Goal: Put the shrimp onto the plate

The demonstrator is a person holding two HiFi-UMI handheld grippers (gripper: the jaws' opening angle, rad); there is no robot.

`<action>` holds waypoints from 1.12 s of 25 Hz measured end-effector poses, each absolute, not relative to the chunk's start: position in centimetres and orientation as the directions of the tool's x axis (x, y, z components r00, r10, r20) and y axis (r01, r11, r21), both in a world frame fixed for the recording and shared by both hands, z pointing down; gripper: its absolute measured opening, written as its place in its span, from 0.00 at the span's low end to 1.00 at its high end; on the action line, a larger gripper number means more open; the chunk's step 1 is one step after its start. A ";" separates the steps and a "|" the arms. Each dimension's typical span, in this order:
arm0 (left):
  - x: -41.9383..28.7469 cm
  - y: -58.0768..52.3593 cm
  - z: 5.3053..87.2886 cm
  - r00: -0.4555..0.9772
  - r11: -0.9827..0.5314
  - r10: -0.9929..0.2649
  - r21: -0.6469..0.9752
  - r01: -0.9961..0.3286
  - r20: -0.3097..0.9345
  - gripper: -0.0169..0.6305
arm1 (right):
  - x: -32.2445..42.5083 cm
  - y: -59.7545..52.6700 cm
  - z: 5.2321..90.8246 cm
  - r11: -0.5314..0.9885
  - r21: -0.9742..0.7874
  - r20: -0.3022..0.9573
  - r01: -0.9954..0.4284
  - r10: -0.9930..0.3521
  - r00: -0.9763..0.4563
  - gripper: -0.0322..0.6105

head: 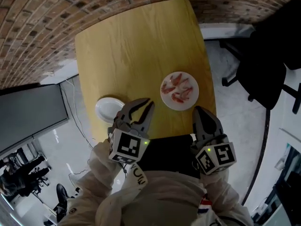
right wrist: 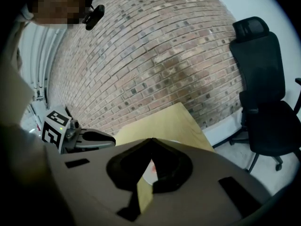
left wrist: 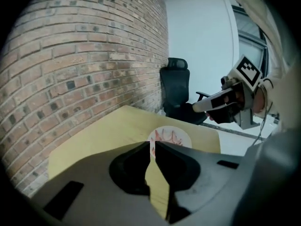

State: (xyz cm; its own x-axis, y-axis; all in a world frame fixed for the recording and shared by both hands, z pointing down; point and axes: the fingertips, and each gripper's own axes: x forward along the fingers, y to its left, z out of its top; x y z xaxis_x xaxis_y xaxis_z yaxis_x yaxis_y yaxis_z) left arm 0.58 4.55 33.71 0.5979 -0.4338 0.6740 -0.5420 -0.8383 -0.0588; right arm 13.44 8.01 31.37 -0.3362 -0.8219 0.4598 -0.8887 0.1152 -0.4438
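Observation:
Several pink shrimp [head: 178,89] lie on a round white plate [head: 165,99] near the right front of the yellow table [head: 136,46]. Both grippers hang above the table's near edge, short of the plate. My left gripper [head: 145,102] is held up with a narrow gap between its tips and nothing in it. In the left gripper view [left wrist: 152,144] the plate [left wrist: 183,136] and shrimp [left wrist: 167,136] show just beyond the jaws. My right gripper [head: 201,111] has its tips together and empty; its own view [right wrist: 150,140] shows a sliver of the plate [right wrist: 148,172].
A small white bowl [head: 107,108] sits on the table's left front, beside the left gripper. A brick wall [head: 42,18] runs behind the table. A black office chair [head: 263,74] stands on the floor to the right. A dark screen [head: 28,117] is at the left.

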 end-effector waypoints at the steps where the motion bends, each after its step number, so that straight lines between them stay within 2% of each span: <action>1: -0.5 4.5 32.8 0.587 -0.820 -0.463 -0.069 -0.568 0.664 0.09 | 13.0 7.8 30.4 0.132 -0.433 0.451 -0.892 -0.825 -0.341 0.09; 7: -6.6 5.0 27.3 0.505 -0.691 -0.612 -0.101 -0.715 0.608 0.05 | 11.1 7.1 25.2 0.198 -0.369 0.401 -0.908 -0.848 -0.348 0.09; 13: -11.4 5.4 21.0 0.417 -0.523 -0.768 -0.099 -0.847 0.487 0.04 | 7.4 6.8 19.0 0.293 -0.323 0.327 -0.900 -0.857 -0.397 0.09; 21: -14.2 6.3 14.5 0.329 -0.392 -0.875 -0.119 -0.912 0.356 0.04 | 4.5 6.5 12.9 0.369 -0.278 0.239 -0.887 -0.868 -0.436 0.09; 28: -14.3 7.0 11.0 0.324 -0.372 -0.905 -0.143 -0.917 0.276 0.04 | 4.8 6.4 9.0 0.372 -0.233 0.191 -0.899 -0.889 -0.417 0.09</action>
